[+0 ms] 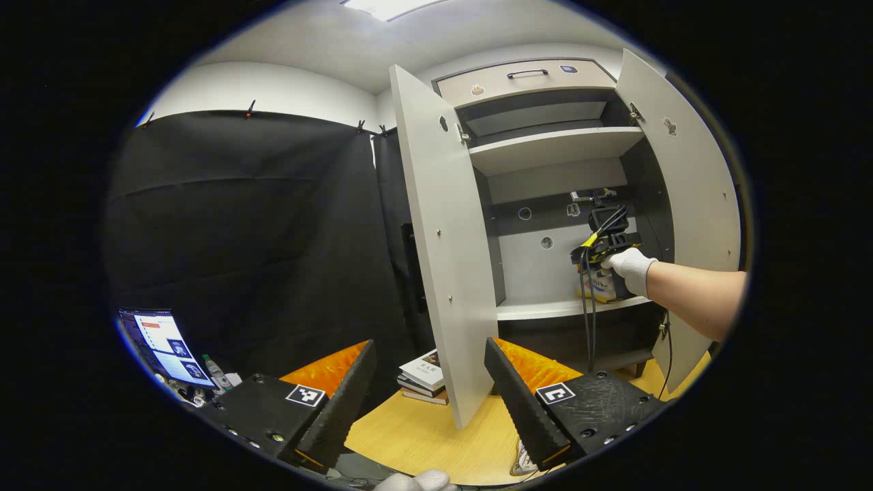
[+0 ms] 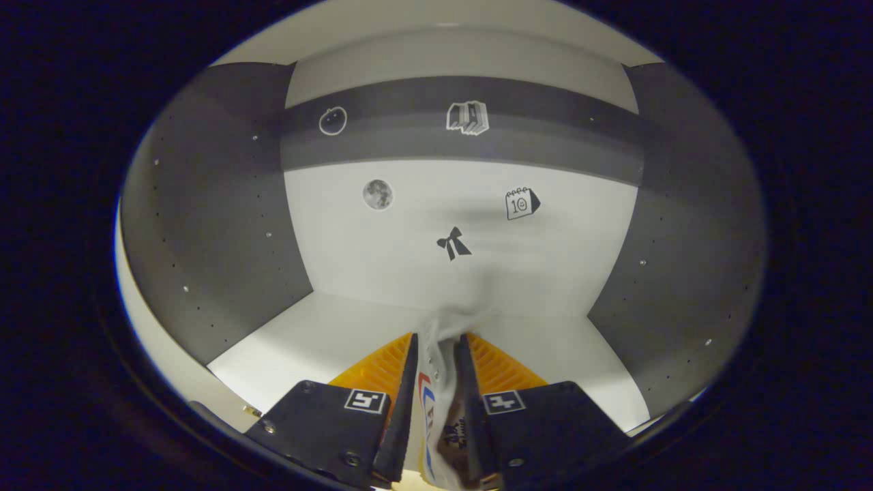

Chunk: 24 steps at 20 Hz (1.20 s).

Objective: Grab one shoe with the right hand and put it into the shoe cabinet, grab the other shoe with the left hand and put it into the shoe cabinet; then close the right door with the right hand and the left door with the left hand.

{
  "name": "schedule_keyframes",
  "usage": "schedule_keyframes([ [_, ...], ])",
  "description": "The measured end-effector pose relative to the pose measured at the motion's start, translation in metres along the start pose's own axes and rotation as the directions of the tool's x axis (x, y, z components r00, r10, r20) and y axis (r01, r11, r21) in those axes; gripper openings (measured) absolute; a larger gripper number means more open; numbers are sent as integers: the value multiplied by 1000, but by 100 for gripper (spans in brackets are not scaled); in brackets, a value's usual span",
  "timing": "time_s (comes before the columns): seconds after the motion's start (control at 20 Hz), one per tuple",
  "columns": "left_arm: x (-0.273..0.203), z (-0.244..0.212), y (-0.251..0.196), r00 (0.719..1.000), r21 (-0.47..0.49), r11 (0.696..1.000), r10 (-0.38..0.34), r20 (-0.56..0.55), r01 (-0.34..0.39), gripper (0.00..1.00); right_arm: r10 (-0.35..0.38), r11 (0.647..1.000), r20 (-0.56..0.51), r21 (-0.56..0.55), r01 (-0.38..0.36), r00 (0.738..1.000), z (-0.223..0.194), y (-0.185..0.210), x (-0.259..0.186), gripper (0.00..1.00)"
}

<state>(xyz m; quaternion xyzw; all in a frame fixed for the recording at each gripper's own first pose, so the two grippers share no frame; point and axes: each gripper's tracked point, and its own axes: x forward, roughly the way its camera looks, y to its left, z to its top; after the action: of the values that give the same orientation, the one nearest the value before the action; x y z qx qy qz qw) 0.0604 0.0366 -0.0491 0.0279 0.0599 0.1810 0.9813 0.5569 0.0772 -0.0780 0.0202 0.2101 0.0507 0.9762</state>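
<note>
Between the closed fingers of the right gripper (image 2: 435, 409) the first shoe (image 2: 440, 382) is pinched, held over the cabinet shelf (image 2: 327, 334) ahead. Release is called for next. The left gripper (image 1: 430, 402) is held open, empty, before the left door (image 1: 443, 259).

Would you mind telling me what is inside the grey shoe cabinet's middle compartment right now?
Inside the grey shoe cabinet, the right gripper holds a white shoe over the white shelf. Small stickers mark the back wall. The gripper and gloved hand cover most of the shoe.
</note>
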Motion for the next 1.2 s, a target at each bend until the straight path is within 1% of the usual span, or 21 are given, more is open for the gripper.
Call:
schedule_keyframes([
  [0.05,2,-1,-1,1000,-1,1000,-5,1,5,96,-28,999,3,-24,28,1000,1,-5,-8,57],
  [0.1,4,-2,-1,1000,-1,1000,-9,-1,9,100,-12,999,11,-30,13,1000,2,-3,-13,72],
  [0.15,3,-2,-1,1000,-5,1000,-16,-1,16,96,-6,1000,5,-16,6,1000,0,1,-14,88],
  [0.2,5,-2,-1,1000,-7,1000,-22,-1,22,96,-4,1000,4,2,4,1000,-3,0,-19,92],
  [0.25,6,-2,-1,1000,-8,1000,-27,0,27,96,-17,1000,14,20,17,1000,-3,-4,-20,99],
  [0.35,7,0,-2,999,-5,999,-42,8,42,96,-42,999,43,34,40,998,-1,-12,-30,99],
  [0.45,9,2,-4,998,-2,998,-56,14,56,96,-45,999,72,33,43,996,2,-17,-46,99],
  [0.55,10,0,-5,997,-7,997,-78,16,79,96,-56,998,126,31,52,991,9,-22,-73,99],
  [0.7,12,-7,-10,992,-14,992,-124,11,124,96,-51,999,231,10,50,972,19,-24,-134,99],
  [0.9,11,-21,-23,978,-7,978,-211,3,211,96,-35,999,357,1,38,934,15,-26,-234,100],
  [1.0,10,-29,-33,966,-5,966,-258,-7,258,96,-44,999,392,-5,50,919,2,-33,-277,100],
  [1.1,9,-39,-44,952,-7,952,-306,-14,306,97,-44,999,403,4,46,914,-19,-37,-319,100],
  [1.2,7,-55,-57,937,-5,937,-349,-31,349,96,-71,997,404,8,75,912,-44,-52,-359,100],
])
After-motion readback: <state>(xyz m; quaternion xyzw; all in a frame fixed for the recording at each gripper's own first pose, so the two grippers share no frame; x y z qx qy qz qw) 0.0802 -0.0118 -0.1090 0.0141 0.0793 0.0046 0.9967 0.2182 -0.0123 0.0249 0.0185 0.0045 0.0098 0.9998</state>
